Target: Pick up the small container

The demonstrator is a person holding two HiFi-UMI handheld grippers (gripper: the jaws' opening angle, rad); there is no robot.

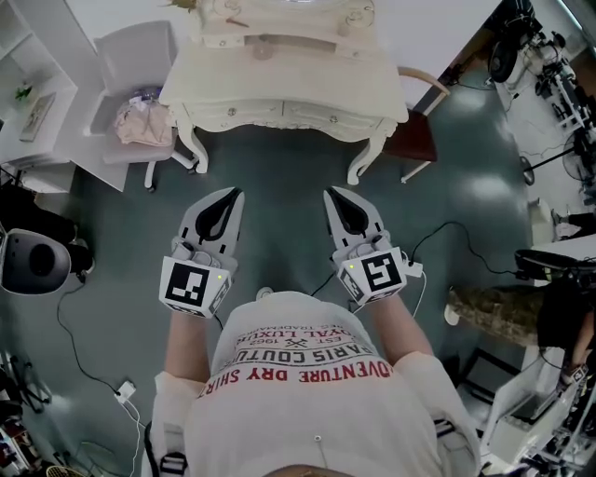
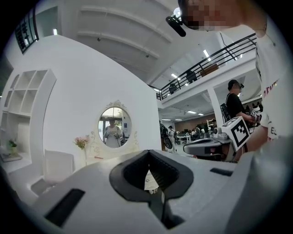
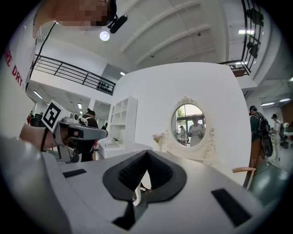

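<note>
- My left gripper (image 1: 234,196) and right gripper (image 1: 331,194) hang side by side in front of me at about waist height. Both pairs of jaws are closed tip to tip, with nothing between them.
- The cream worktop (image 1: 279,79) of the dressing table stands well ahead of both grippers, with bare floor (image 1: 279,177) between us.
- The small container is not in my hold. I judge it to be among the pale small items at the back of the worktop (image 1: 358,14), but they are too small for me to tell which one it is.
- Risk: I could choose the wrong item, because nothing marks the container out from here.
- Risk: if I arrive with the jaws closed like this, the tips would push the container along or tip it over instead of straddling it. They need to be open before I get near it.
- Risk: the back row looks crowded, so a wide approach could knock the neighbouring items.
- Risk: the cable (image 1: 445,231) that trails from my right gripper across the floor could snag or catch my foot as I step forward.
</note>
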